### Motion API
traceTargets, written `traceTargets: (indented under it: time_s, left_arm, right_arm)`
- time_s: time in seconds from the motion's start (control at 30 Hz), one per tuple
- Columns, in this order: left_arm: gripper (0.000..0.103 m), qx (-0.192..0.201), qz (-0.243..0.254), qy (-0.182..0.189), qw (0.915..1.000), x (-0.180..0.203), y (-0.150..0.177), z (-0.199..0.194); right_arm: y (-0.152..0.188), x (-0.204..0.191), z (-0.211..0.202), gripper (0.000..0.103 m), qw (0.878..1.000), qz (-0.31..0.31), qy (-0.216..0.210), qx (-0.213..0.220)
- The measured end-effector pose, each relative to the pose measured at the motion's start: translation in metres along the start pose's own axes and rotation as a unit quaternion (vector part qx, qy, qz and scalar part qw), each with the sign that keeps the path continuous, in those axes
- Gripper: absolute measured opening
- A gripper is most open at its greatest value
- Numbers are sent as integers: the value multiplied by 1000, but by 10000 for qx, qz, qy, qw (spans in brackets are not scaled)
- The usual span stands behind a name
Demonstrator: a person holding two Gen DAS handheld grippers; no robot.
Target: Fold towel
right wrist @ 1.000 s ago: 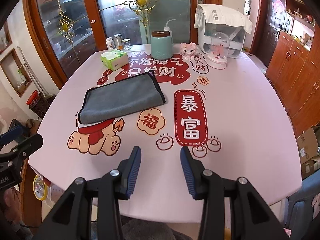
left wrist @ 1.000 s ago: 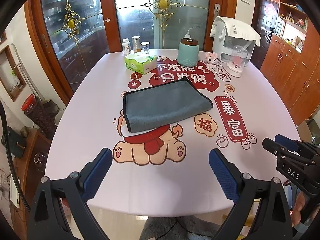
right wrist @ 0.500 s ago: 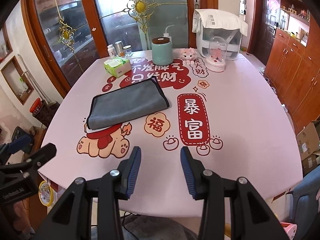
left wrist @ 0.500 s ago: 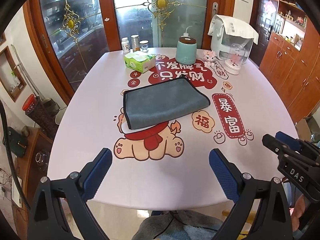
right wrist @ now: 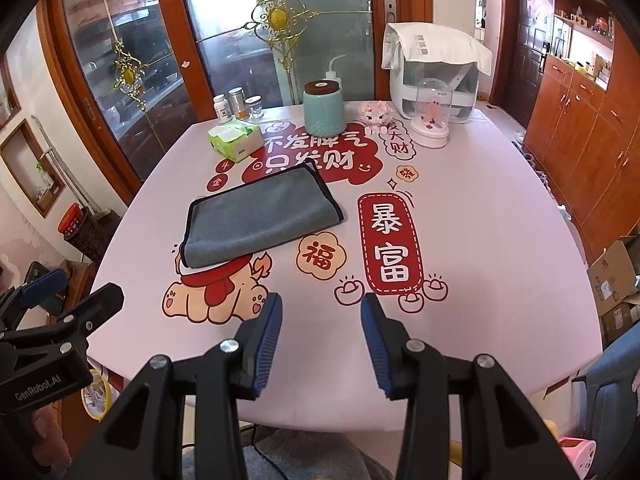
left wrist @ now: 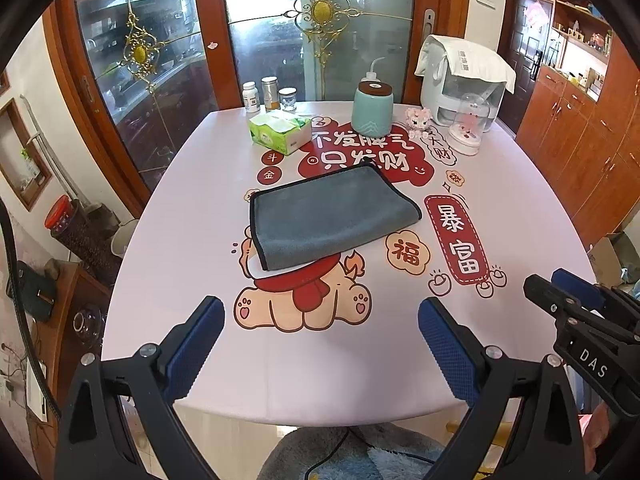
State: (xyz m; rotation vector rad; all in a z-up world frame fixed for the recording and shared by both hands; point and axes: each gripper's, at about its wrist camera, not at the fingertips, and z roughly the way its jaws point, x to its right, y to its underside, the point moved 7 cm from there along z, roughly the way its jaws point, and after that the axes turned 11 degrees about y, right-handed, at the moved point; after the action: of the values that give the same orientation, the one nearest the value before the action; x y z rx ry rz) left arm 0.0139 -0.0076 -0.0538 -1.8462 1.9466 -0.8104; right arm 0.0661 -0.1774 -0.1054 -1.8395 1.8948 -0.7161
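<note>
Towel (left wrist: 332, 216) is lying folded, centre of table (left wrist: 520, 216), below the tissue box (left wrist: 280, 134). Left gripper (left wrist: 320, 344) and right gripper (right wrist: 320, 340) are hovering empty, jaws apart, well short of it. Fold appears complete; withdrawal or 1 further fold remains.

Both the left gripper (left wrist: 320, 344) and right gripper (right wrist: 321, 340) have drawn back from the towel (left wrist: 332, 216).

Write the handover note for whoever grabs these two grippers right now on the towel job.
Left gripper: open wide, empty, hanging over the near table edge.
Right gripper: open, narrower gap, empty, also at the near edge.
Grey towel: lies mid-table, already folded over at least once, black-trimmed edges roughly aligned, touching neither gripper.
Tissue box and teal jar stand behind it.
Left: judge whether another fold is wanted; if so, reach in.
</note>
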Motion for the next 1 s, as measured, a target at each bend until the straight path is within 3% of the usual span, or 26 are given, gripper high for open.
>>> traceTargets:
  time_s: [1.0]
  left_arm:
    - [97, -129, -119, -63, 9998, -13, 11, -3]
  right_arm:
    - [11, -17, -2, 41, 9999, -91, -54, -109]
